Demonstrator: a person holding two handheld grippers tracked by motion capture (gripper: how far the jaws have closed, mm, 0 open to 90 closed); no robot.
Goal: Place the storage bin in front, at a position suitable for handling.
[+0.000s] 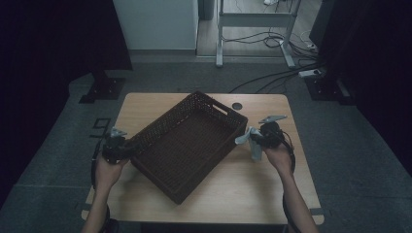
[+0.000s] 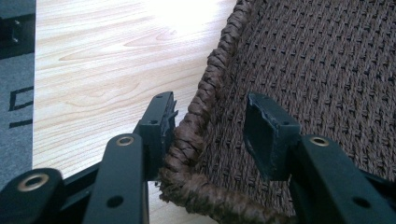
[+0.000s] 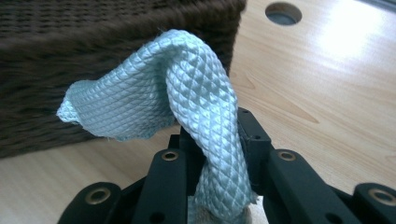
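Note:
A dark brown wicker basket [image 1: 160, 180] lies askew on the wooden table [image 1: 252, 191]. My left gripper [image 1: 124, 145] is at its left corner. In the left gripper view this gripper [image 2: 210, 126] straddles the braided rim [image 2: 208, 88], one pad against the rim's outside and the other inside by the woven wall. To the right of the basket, my right gripper [image 1: 256, 138] is shut on a pale blue quilted cloth [image 1: 245, 137]. In the right gripper view the cloth [image 3: 187, 84] rises from between the jaws of that gripper [image 3: 219, 135] and flops over toward the basket wall [image 3: 70, 51].
A round cable hole [image 1: 236, 106] sits in the table behind the basket, also seen in the right gripper view [image 3: 283, 13]. Bare wood lies in front and to the right. Beyond the table are a desk frame [image 1: 252, 19] and floor cables [image 1: 272, 77].

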